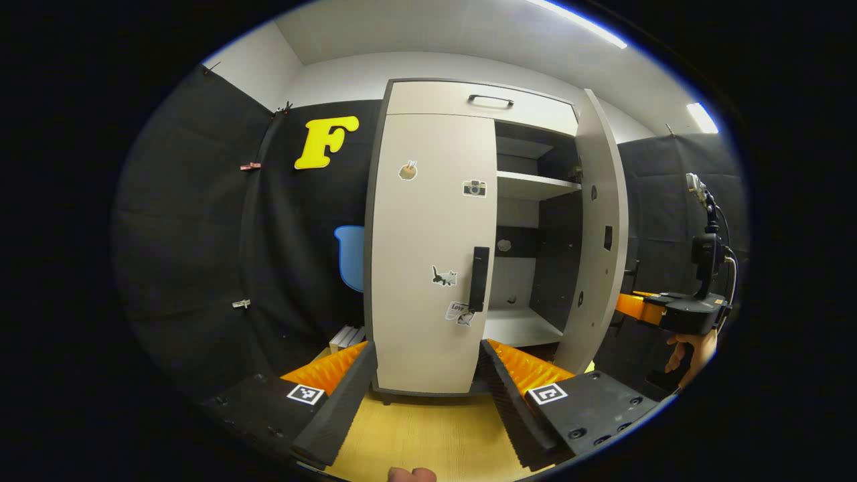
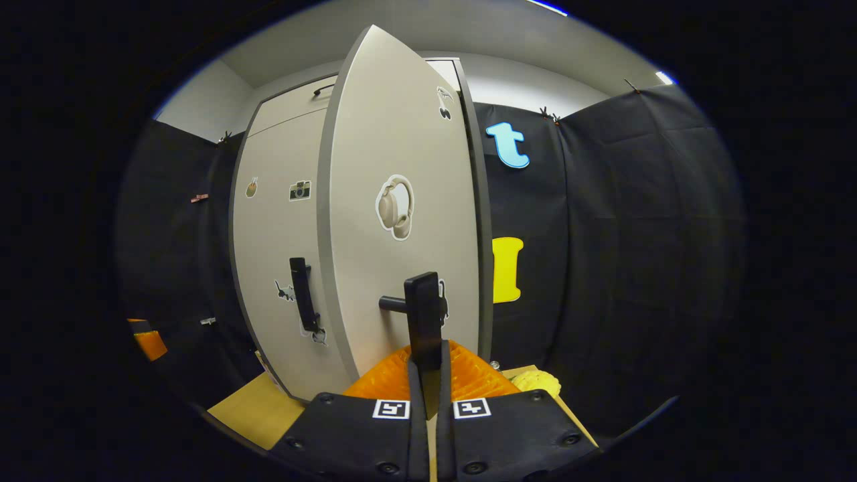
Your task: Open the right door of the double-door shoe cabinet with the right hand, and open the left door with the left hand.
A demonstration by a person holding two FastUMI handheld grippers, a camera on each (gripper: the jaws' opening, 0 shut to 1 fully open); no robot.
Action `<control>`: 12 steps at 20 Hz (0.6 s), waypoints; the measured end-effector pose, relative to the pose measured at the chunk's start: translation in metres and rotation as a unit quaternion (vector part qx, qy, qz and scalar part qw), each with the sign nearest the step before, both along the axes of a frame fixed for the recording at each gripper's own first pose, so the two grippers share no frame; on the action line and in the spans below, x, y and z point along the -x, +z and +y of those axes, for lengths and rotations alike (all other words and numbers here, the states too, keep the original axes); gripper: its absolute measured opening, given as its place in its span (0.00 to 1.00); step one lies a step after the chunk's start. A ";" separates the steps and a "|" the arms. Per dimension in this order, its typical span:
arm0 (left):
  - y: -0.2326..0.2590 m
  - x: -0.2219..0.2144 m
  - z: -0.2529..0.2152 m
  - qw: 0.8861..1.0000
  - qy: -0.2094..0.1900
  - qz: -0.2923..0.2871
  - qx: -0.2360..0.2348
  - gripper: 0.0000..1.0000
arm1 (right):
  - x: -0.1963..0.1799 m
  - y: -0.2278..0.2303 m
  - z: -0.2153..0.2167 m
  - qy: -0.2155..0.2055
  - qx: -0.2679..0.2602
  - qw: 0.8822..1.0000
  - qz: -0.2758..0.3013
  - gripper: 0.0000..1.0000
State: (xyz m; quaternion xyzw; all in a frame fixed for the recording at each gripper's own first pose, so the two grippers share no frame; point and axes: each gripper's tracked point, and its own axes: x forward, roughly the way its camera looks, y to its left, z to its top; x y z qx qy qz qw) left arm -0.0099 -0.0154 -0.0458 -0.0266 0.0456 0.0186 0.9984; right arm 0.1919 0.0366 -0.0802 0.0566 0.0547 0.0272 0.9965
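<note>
Two doors on the shoe cabinet [image 1: 428,100]: right door [image 2: 402,201] swung out, left door [image 1: 428,254] closed. Right gripper [image 2: 427,361] is clenched on the right door's handle [image 2: 424,314], holding it open. Left gripper [image 1: 428,365], fingers spread, faces the left handle [image 1: 478,278], presumably lining up to grasp.

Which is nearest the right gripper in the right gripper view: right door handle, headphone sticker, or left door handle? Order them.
1. Right door handle: clamped between the right gripper fingers.
2. Headphone sticker: higher on that door.
3. Left door handle: farther back, left.
</note>
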 end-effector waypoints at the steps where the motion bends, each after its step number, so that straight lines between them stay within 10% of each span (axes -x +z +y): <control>1: -0.001 -0.003 -0.006 1.000 -0.004 0.000 0.000 0.95 | 0.001 -0.001 -0.002 -0.004 0.000 1.000 0.003 0.09; 12: 0.004 -0.035 -0.057 0.999 -0.037 -0.003 -0.006 0.95 | 0.001 0.000 -0.040 -0.053 -0.013 0.999 0.003 0.05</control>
